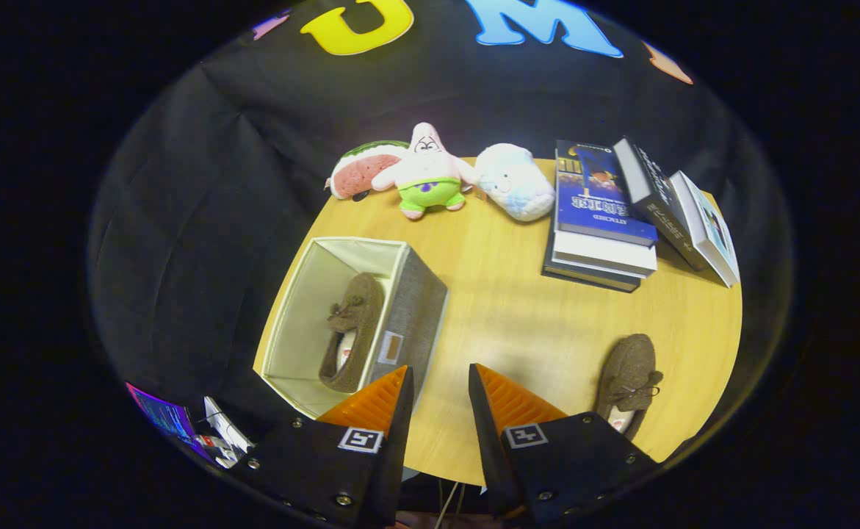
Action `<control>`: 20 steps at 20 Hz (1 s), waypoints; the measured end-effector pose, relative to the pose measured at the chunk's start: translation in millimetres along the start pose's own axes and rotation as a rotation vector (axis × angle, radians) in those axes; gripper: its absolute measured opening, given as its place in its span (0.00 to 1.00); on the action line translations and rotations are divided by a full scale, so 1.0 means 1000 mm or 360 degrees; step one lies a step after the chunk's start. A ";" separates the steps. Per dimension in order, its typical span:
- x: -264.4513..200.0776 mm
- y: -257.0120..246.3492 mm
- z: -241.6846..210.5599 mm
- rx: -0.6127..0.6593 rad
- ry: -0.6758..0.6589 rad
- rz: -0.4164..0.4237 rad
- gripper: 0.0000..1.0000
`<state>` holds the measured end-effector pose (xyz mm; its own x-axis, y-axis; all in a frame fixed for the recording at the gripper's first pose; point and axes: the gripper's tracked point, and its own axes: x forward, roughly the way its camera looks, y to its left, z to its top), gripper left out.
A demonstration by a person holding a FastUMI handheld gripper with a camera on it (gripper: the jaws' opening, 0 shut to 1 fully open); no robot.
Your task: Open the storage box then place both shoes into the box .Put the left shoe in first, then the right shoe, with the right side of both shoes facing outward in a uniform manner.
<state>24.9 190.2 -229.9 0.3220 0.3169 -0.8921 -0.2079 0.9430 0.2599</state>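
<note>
A grey fabric storage box [418,308] with a pale lining stands open on the round wooden table [518,316], just ahead of my left finger. One brown slipper-like shoe [352,330] lies inside it against the box's right wall. The other brown shoe [626,380] lies flat on the table beside my right finger, its heel end hidden behind that finger. My gripper [438,376] hangs above the table's near edge, open, with nothing between its fingers.
At the table's far side sit three plush toys: a watermelon slice [362,169], a pink star figure [426,173] and a pale blue-white one [515,181]. A stack of books [600,220] and two leaning books [676,209] stand at the far right.
</note>
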 end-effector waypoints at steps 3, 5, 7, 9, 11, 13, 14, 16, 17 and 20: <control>-0.010 -0.040 -0.014 0.0101 -0.0006 -0.0042 0.46; -0.015 -0.066 -0.024 0.0176 0.0005 -0.0079 0.46; -0.015 -0.091 -0.033 0.0223 0.0006 -0.0125 0.56; -0.021 -0.116 -0.041 0.0255 0.0021 -0.0172 0.59; -0.022 -0.141 -0.051 0.0264 0.0058 -0.0224 0.62; -0.016 -0.168 -0.068 0.0290 0.0100 -0.0284 0.78; -0.015 -0.180 -0.076 0.0316 0.0127 -0.0311 0.78; -0.011 -0.203 -0.095 0.0358 0.0197 -0.0358 0.78; -0.008 -0.214 -0.105 0.0380 0.0232 -0.0383 0.78; 0.002 -0.238 -0.126 0.0425 0.0309 -0.0420 0.78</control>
<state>-41.6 -46.1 -340.1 0.1467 0.0599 -0.9874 0.1134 0.9906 0.0770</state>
